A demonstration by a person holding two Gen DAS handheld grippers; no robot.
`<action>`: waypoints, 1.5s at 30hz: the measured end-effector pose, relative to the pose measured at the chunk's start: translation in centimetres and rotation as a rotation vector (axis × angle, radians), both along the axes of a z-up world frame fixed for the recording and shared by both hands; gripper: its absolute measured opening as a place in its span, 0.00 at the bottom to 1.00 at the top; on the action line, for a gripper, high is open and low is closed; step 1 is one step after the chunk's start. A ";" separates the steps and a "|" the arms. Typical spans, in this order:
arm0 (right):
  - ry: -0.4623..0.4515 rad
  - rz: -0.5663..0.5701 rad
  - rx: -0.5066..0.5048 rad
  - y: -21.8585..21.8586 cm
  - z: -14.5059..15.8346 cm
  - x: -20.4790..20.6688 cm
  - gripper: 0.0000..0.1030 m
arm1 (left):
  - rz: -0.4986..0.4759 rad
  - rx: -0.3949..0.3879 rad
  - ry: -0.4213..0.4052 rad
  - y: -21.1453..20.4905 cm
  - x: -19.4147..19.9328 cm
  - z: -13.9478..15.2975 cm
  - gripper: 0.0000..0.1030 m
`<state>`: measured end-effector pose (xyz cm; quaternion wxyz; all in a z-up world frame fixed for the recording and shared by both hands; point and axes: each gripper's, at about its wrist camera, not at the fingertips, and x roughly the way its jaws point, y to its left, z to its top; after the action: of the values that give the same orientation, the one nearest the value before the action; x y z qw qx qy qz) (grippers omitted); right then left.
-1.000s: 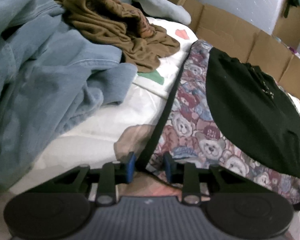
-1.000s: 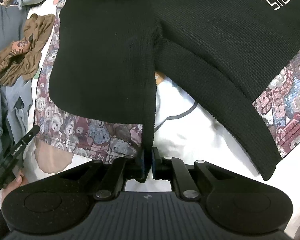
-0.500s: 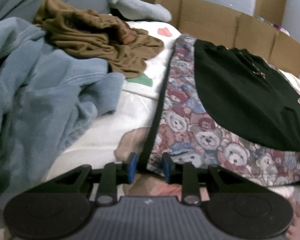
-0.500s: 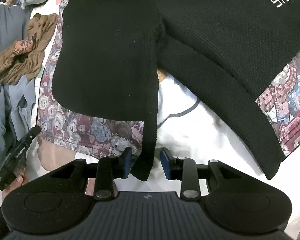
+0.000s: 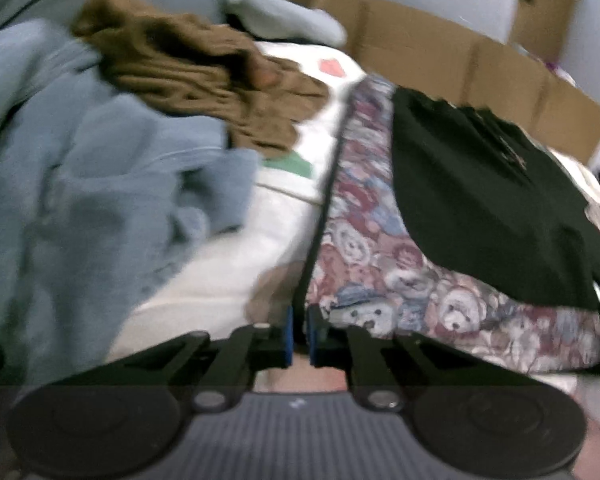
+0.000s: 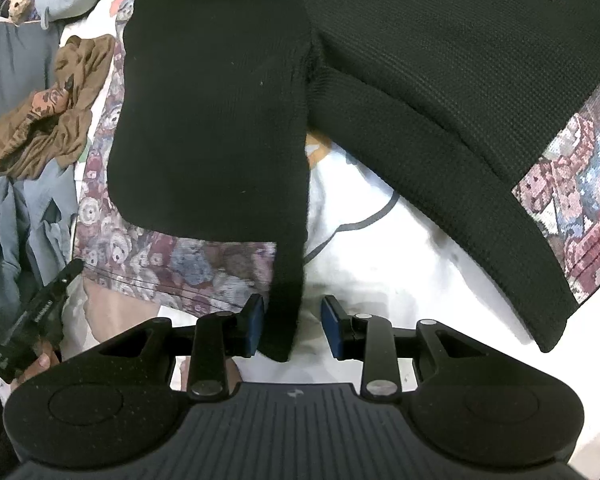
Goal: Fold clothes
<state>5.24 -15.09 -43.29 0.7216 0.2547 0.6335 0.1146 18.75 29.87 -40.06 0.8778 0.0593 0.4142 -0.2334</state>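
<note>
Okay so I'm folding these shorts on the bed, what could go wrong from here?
1. The right gripper is open around the black strip, so only the left gripper holds the shorts; lifting now may skew the fold.
2. The left grip is just on the dark edge seam and might slip.
3. The blue garment lies close by and could snag.

The garment (image 6: 212, 112) was black, edged with a teddy-bear print panel (image 5: 380, 264) in maroon, blue and cream. A brown garment (image 5: 188, 76) lay crumpled beside a blue-grey one (image 5: 80, 184). The bedsheet (image 6: 400, 264) was white.
</note>
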 end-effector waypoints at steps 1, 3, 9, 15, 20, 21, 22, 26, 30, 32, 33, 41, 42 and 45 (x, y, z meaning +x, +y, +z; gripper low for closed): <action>-0.001 0.000 0.001 0.0 -0.1 0.0 0.42 | 0.017 -0.006 0.006 0.3 0.2 0.0 0.07; -0.004 0.001 0.002 0.0 -0.3 0.1 0.43 | 0.034 -0.013 0.020 0.4 0.4 0.0 0.07; -0.014 -0.008 0.016 0.3 -0.8 0.2 0.43 | 0.066 -0.023 0.061 0.5 0.8 -0.8 0.07; -0.005 -0.065 0.079 0.2 -1.4 -0.2 0.43 | 0.099 -0.062 0.087 1.0 1.1 -0.9 0.07; 0.077 -0.125 0.200 0.5 -2.6 -0.3 0.02 | 0.144 -0.125 0.119 1.8 1.2 -0.3 0.06; 0.083 -0.134 0.220 0.6 -2.6 -0.3 0.02 | 0.150 -0.135 0.123 1.9 1.1 0.0 0.06; 0.076 -0.132 0.228 0.7 -2.4 -0.3 0.02 | 0.153 -0.143 0.126 2.0 1.1 0.4 0.06; 0.082 -0.100 0.244 0.5 -0.5 -0.6 0.01 | 0.142 -0.159 0.133 2.3 0.7 2.3 0.06; 0.079 -0.072 0.244 -0.1 1.6 -0.5 0.01 | 0.145 -0.182 0.157 2.7 0.7 4.0 0.06; 0.074 -0.053 0.236 -0.1 2.2 -0.2 0.01 | 0.153 -0.187 0.167 2.9 0.6 4.4 0.06; 0.073 -0.038 0.226 0.0 2.3 -0.1 0.01 | 0.154 -0.181 0.171 2.9 0.4 4.4 0.06; 0.099 -0.003 0.148 1.2 0.1 -0.1 0.01 | 0.178 -0.112 0.198 3.0 -0.2 1.8 0.06; 0.105 0.001 0.144 1.5 -0.2 -0.2 0.01 | 0.189 -0.104 0.202 3.1 -0.1 1.4 0.06; 0.112 0.032 0.118 2.7 -0.9 -0.2 0.01 | 0.221 -0.091 0.227 3.5 0.3 0.3 0.06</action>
<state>4.99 -12.39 -44.16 0.6670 0.2926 0.6689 0.1486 19.04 33.40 -39.78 0.8475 -0.0534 0.5036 -0.1591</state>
